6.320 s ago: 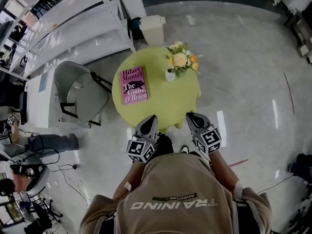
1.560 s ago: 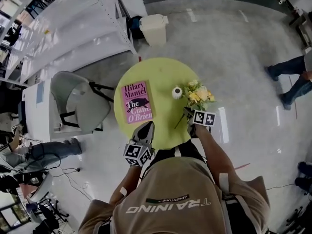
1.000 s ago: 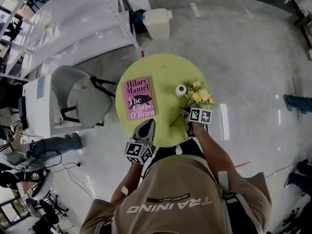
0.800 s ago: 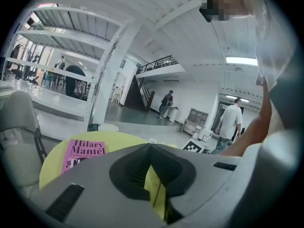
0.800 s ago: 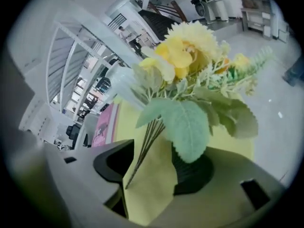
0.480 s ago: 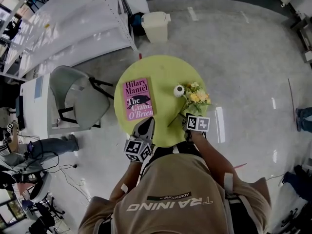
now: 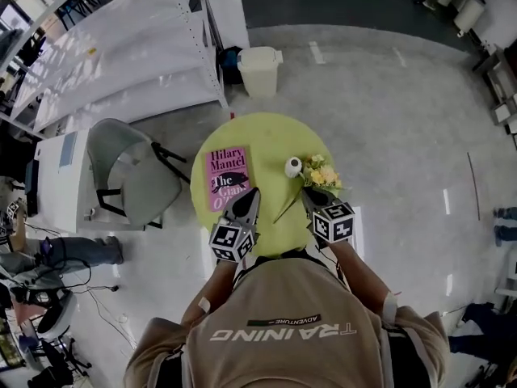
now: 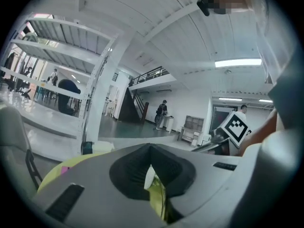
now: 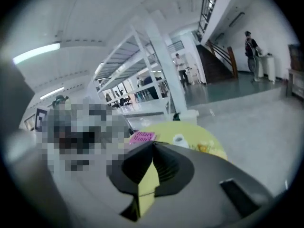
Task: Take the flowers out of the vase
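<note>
Green surface (image 7: 258, 136), flowers (image 7: 321, 175) out of the vase (image 7: 292, 166)
We judge the task done: the flowers lie flat just beside the vase, which stands bare; nearer us than the vase, left tool (image 7: 251, 196) and right tool (image 7: 311, 196) are each pressed together, empty.

We see a yellow-green table (image 7: 266, 132) carrying a pink book (image 7: 226, 178) lettered in black and white, a white vase (image 7: 293, 166), and yellow and cream flowers (image 7: 321, 174) with green leaves. The grey left gripper (image 7: 252, 192) and right gripper (image 7: 308, 193) bear cubes patterned with black-and-white squares. Around them we note a pale grey floor (image 7: 388, 136), a cream bin (image 7: 258, 69), a grey chair (image 7: 129, 168) and a tan shirt (image 7: 283, 297) with white lettering.
</note>
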`<state>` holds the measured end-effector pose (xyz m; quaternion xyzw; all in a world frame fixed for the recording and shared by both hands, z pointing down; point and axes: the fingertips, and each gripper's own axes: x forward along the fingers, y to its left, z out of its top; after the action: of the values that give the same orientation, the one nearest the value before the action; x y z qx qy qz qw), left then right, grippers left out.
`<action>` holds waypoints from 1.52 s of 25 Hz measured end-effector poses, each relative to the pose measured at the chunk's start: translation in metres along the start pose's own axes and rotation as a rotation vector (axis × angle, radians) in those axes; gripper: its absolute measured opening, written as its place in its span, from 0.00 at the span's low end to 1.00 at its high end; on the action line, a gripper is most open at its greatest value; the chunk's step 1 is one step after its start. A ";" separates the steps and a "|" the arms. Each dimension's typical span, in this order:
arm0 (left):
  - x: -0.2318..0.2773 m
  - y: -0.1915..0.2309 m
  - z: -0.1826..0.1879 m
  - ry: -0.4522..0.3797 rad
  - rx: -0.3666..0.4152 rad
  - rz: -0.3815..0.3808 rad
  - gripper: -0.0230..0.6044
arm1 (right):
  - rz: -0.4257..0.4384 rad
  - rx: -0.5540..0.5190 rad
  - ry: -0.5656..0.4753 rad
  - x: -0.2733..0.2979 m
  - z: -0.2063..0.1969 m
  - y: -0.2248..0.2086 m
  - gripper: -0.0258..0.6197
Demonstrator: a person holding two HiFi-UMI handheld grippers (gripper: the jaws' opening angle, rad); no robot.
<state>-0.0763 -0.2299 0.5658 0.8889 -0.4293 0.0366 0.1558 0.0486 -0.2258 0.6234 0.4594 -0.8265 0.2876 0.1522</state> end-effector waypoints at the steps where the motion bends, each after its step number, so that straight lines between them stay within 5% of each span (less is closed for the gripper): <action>1: 0.000 -0.003 0.009 -0.014 0.015 -0.005 0.04 | 0.020 -0.053 -0.025 -0.006 0.012 0.009 0.04; 6: 0.004 -0.017 0.058 -0.047 0.139 -0.029 0.04 | 0.244 -0.135 -0.221 -0.029 0.080 0.057 0.04; 12: 0.003 -0.026 0.102 -0.056 0.220 -0.014 0.04 | 0.106 -0.293 -0.345 -0.057 0.142 0.065 0.04; 17: -0.002 -0.030 0.130 -0.081 0.231 0.013 0.04 | 0.097 -0.346 -0.381 -0.071 0.167 0.078 0.04; 24: -0.010 -0.027 0.148 -0.118 0.257 0.027 0.04 | 0.105 -0.370 -0.380 -0.068 0.166 0.085 0.04; 38: -0.015 -0.025 0.126 -0.108 0.230 0.031 0.04 | 0.086 -0.349 -0.346 -0.065 0.143 0.072 0.04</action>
<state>-0.0749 -0.2429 0.4366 0.8949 -0.4436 0.0400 0.0288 0.0245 -0.2405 0.4524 0.4331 -0.8961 0.0636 0.0731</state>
